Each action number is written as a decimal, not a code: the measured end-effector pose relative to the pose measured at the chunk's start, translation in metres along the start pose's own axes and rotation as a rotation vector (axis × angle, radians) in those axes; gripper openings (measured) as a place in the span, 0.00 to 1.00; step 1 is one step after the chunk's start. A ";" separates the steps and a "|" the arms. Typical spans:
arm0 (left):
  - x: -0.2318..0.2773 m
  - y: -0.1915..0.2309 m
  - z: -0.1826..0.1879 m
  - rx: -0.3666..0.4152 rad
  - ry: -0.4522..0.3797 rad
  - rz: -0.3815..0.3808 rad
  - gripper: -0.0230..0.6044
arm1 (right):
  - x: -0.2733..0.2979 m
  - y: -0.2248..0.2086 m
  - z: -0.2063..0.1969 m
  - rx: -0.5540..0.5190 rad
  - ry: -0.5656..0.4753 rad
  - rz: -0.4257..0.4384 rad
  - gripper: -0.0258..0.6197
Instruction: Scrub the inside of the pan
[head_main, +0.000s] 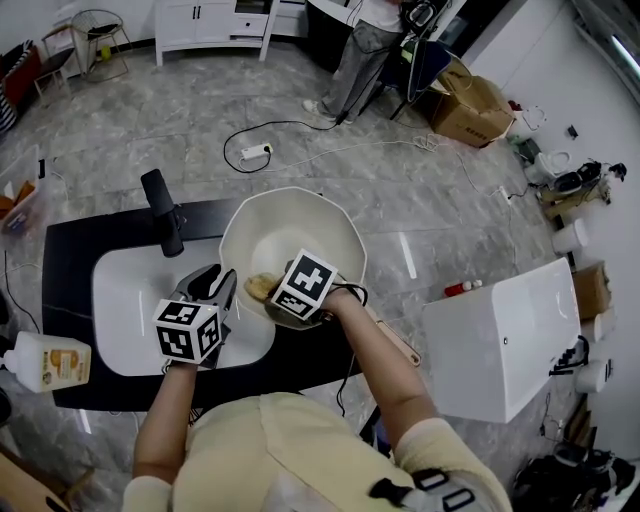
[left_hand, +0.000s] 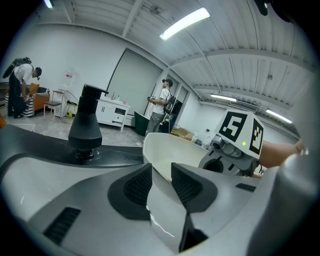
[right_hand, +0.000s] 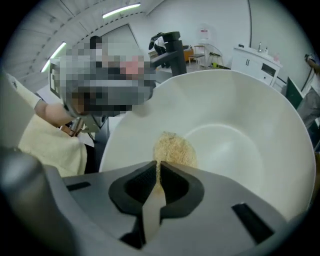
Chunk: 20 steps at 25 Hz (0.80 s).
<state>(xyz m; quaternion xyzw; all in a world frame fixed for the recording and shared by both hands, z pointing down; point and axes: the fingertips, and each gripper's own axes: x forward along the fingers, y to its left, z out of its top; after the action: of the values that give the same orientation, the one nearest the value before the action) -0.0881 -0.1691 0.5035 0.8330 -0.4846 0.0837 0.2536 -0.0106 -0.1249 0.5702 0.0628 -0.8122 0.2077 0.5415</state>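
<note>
A white pan (head_main: 305, 222) is held tilted over the sink, its hollow facing the right gripper view (right_hand: 240, 130). My left gripper (head_main: 226, 288) is shut on the pan's near-left rim; in the left gripper view the rim (left_hand: 165, 150) runs between the two dark pads (left_hand: 136, 186). My right gripper (head_main: 274, 290) is inside the pan, shut on a tan scrub pad (head_main: 259, 287). The pad (right_hand: 172, 149) lies pressed against the pan's inner wall just beyond the fingertips (right_hand: 145, 182).
A black faucet (head_main: 165, 212) stands at the back of the white sink basin (head_main: 125, 300) in a black counter (head_main: 70, 250). A soap bottle (head_main: 45, 361) lies at the left. A white box (head_main: 500, 335) stands at the right. A person (head_main: 362, 50) stands far back.
</note>
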 end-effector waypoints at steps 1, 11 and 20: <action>0.000 0.000 0.000 -0.001 0.000 0.000 0.21 | -0.001 0.004 0.000 -0.008 0.004 0.018 0.09; -0.014 0.002 0.007 0.023 -0.020 0.024 0.21 | -0.017 0.019 0.005 -0.019 -0.037 0.078 0.09; -0.033 -0.009 0.017 0.018 -0.022 -0.020 0.20 | -0.049 0.022 0.017 -0.018 -0.175 0.007 0.09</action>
<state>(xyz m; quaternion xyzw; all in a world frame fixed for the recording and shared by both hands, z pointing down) -0.0995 -0.1488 0.4736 0.8409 -0.4783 0.0764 0.2415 -0.0123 -0.1184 0.5143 0.0730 -0.8586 0.1959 0.4681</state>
